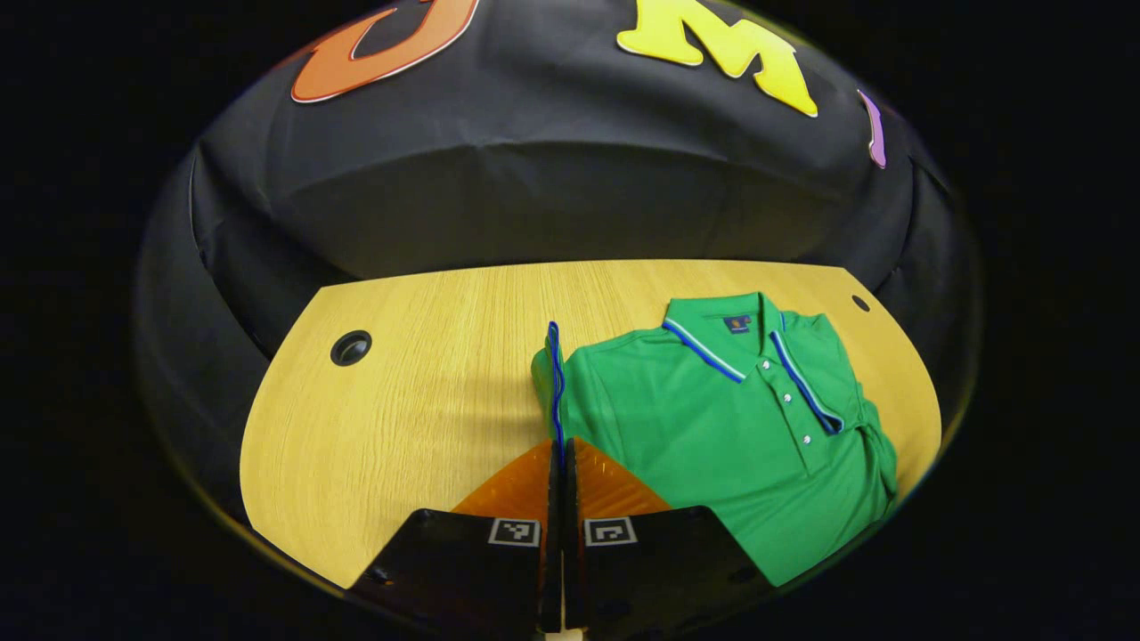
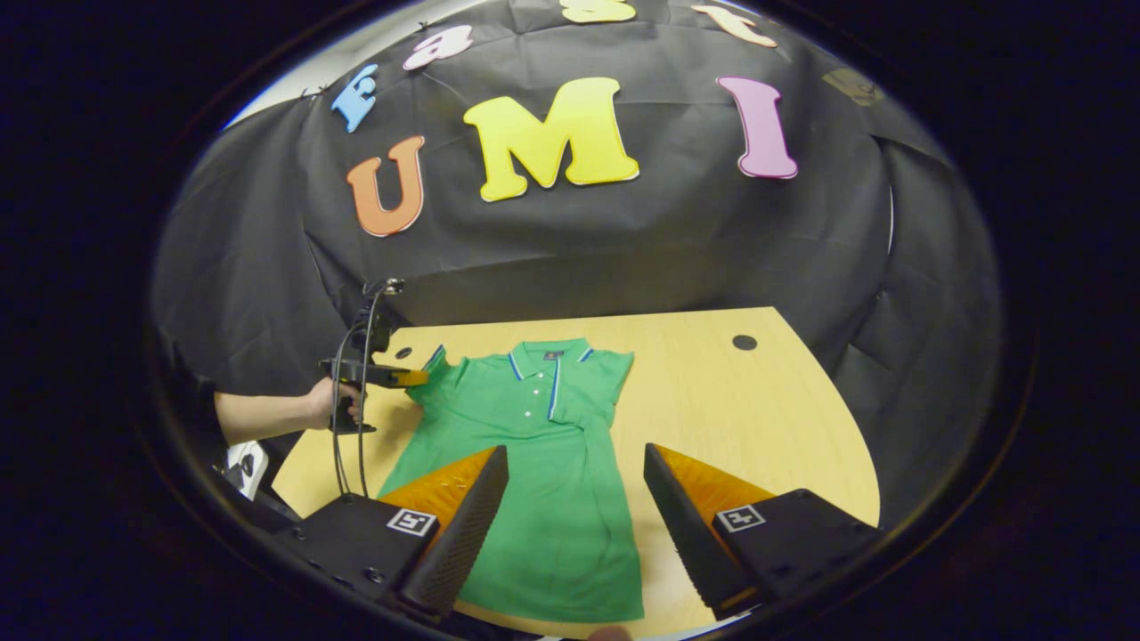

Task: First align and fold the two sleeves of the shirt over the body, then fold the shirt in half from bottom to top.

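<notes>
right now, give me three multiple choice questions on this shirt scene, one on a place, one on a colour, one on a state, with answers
1. Where is the left claw holding the shirt?
A. at the bottom hem
B. at the sleeve edge
C. at the collar

2. What colour is the shirt's body?
A. green
B. red
C. white

3. How does the right claw stand?
A. shut on the shirt
B. shut on nothing
C. open above the shirt

Answers:
1. B: in the left gripper view the left claw pinches the blue-trimmed sleeve edge, and the right gripper view shows it at the shirt's side by the sleeve.
2. A: the fabric is green in both views, with blue and white trim on the collar.
3. C: its fingers are spread wide with the shirt lying flat on the table between them, untouched.
</notes>
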Demonstrator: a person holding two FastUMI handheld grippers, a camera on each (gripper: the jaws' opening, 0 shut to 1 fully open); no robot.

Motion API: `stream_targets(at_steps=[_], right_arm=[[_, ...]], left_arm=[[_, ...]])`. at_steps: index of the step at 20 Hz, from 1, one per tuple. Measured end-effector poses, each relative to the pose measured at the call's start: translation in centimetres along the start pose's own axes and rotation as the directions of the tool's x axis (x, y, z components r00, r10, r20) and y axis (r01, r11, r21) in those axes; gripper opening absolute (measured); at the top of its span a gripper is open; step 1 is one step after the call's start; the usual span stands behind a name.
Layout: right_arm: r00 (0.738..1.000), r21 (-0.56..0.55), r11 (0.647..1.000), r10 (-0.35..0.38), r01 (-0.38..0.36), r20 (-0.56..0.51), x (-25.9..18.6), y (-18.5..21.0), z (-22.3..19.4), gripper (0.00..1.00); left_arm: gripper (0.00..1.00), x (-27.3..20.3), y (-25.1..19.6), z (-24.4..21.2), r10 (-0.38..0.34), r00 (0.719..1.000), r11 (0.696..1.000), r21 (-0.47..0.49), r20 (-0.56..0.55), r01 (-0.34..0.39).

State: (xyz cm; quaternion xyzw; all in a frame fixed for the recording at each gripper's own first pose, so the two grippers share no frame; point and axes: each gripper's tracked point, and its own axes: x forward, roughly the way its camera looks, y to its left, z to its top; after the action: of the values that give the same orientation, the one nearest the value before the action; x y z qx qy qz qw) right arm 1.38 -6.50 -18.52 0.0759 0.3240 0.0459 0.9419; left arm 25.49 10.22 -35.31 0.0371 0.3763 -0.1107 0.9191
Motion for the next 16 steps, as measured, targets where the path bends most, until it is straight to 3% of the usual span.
stream_targets(at_steps=[2,4,5,8,9,11,12,13,16], right_arm=[[1.000,0.008,1.000,-0.008,0.008,0.003,-0.2,-0.4,0.1,0.98],[1.000,0.010,1.000,-0.023,0.023,0.007,-0.6,-0.9,0.2,0.93],[0.999,0.009,0.999,-0.033,0.032,0.015,-0.9,-1.2,0.3,0.98],[0.998,0.023,0.998,-0.054,0.054,0.036,-2.3,-2.3,0.7,0.93],[0.998,0.034,0.998,-0.060,0.059,0.034,-2.5,-2.7,0.5,0.98],[0.997,0.052,0.996,-0.073,0.071,0.034,-3.0,-3.4,0.2,0.98],[0.996,0.055,0.995,-0.082,0.080,0.038,-3.3,-3.8,0.2,0.93],[0.995,0.058,0.995,-0.089,0.087,0.041,-3.6,-4.2,0.2,0.98],[0.993,0.066,0.992,-0.111,0.108,0.042,-4.5,-5.2,-0.2,0.98]], left_arm=[[0.04,-0.7,-1.6,1.0,-0.009,1.000,1.000,-0.017,0.009,0.009],[0.04,-1.1,-3.1,1.8,-0.014,1.000,0.999,-0.030,0.010,0.014],[0.04,-1.3,-4.1,2.1,-0.021,1.000,0.999,-0.031,0.012,0.021],[0.04,-1.7,-7.2,2.9,-0.048,0.999,0.999,-0.024,0.018,0.049],[0.04,-1.5,-8.2,3.0,-0.056,0.998,0.998,-0.020,0.018,0.057],[0.04,-1.0,-9.6,3.0,-0.058,0.998,0.998,-0.005,0.009,0.058],[0.04,-0.7,-10.3,2.9,-0.053,0.999,0.999,-0.001,-0.001,0.053],[0.04,-0.3,-11.1,2.6,-0.054,0.998,0.999,0.000,-0.014,0.054],[0.05,0.9,-13.2,1.9,-0.059,0.997,0.998,-0.003,-0.040,0.059]])
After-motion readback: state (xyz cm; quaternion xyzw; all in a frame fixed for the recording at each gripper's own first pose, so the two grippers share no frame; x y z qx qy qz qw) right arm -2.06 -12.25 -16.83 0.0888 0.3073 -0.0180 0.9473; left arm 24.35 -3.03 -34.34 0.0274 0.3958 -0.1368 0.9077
